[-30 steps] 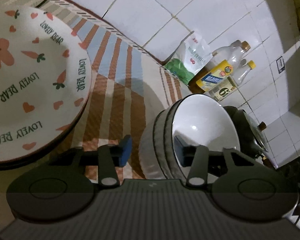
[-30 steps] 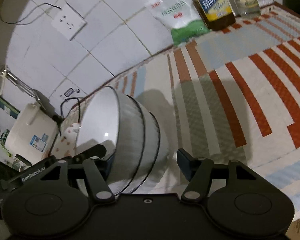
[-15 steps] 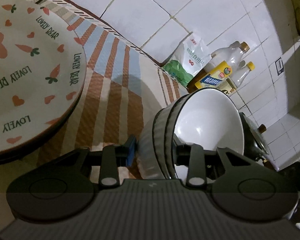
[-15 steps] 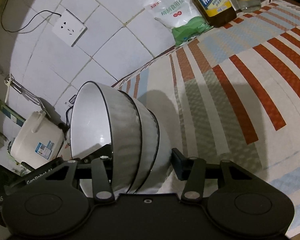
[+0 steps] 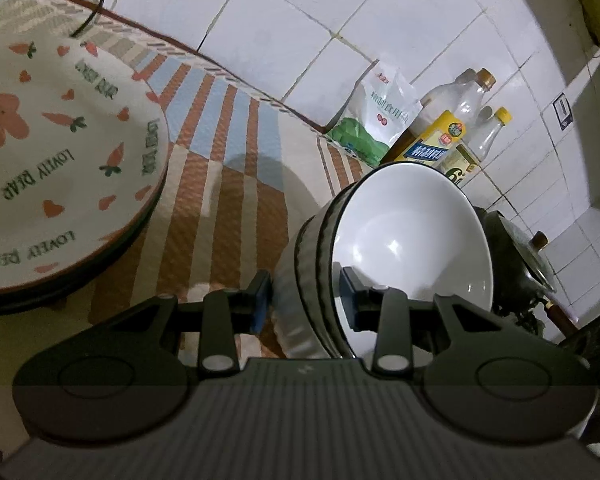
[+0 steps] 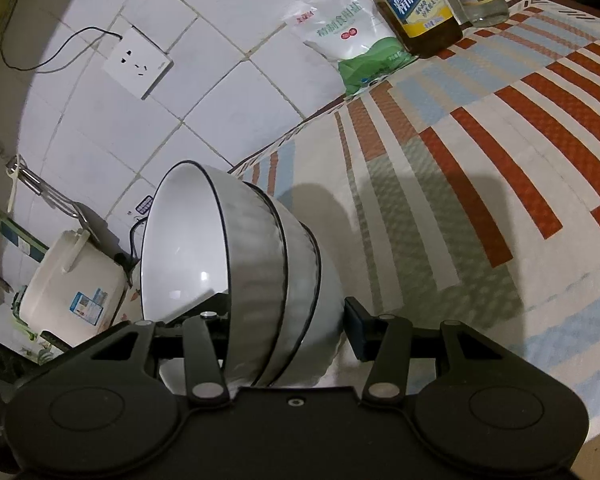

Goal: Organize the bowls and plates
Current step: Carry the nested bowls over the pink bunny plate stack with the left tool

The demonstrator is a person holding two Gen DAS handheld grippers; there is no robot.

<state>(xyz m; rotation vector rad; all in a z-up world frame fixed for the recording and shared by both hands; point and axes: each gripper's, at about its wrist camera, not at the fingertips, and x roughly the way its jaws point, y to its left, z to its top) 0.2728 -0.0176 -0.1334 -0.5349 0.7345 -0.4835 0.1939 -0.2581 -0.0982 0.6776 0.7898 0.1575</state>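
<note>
A stack of three nested white bowls with dark rims [image 5: 404,240] is held tilted above the striped mat [image 5: 228,168]. My left gripper [image 5: 304,300] is shut on its rim, one finger inside the top bowl, one outside. In the right wrist view the same bowl stack [image 6: 236,264] sits between the fingers of my right gripper [image 6: 288,328], which grips the opposite rim, left finger inside, right finger against the outer wall. A stack of "Lovely Bear" plates [image 5: 52,168] with carrot prints lies on the mat at left.
A salt bag [image 5: 376,120] and oil and vinegar bottles [image 5: 440,136] stand against the tiled wall. A dark pot [image 5: 516,264] is behind the bowls. A white rice cooker [image 6: 72,292] stands left, a wall socket [image 6: 138,62] above it.
Both grippers closed in on the bowl stack's rims. The stack has lifted and tilted a little, and the left view has swung so the plates sit further left.
</note>
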